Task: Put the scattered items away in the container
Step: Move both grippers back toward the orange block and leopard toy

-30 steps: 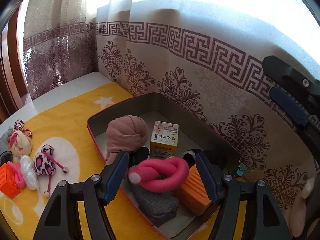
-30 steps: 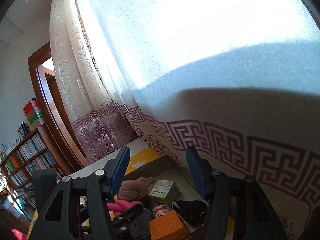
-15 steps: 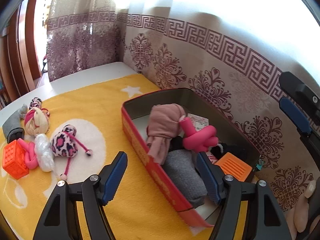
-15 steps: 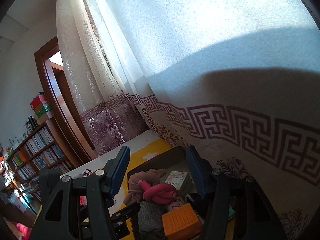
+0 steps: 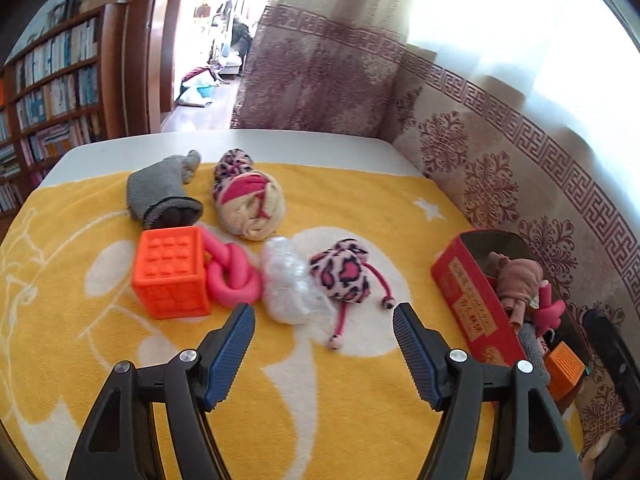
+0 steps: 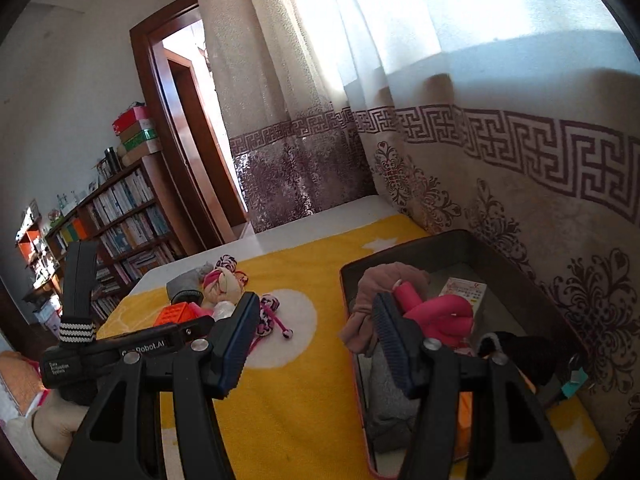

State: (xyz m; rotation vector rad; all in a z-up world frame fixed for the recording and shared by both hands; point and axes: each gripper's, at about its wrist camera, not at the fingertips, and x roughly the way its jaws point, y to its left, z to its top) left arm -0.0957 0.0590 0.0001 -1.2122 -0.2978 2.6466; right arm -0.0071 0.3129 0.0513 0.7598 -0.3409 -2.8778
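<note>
Yellow blanket (image 5: 320, 420) fills the lower frame in both views. Red container (image 5: 476, 300) sits at the right edge of the left wrist view, already holding a pink rolled cloth (image 6: 384, 284), a pink foam knot (image 6: 436, 316) and a small box (image 6: 464, 290). Loose pile centre-left: orange cube (image 5: 170, 272), grey sock roll (image 5: 160, 194), striped sock ball (image 5: 250, 204), plastic wad (image 5: 286, 284), leopard pouch (image 5: 342, 274). Left gripper (image 5: 322, 316) open, empty, below the pile. Right gripper (image 6: 316, 308) open, empty, at the container's left wall.
</note>
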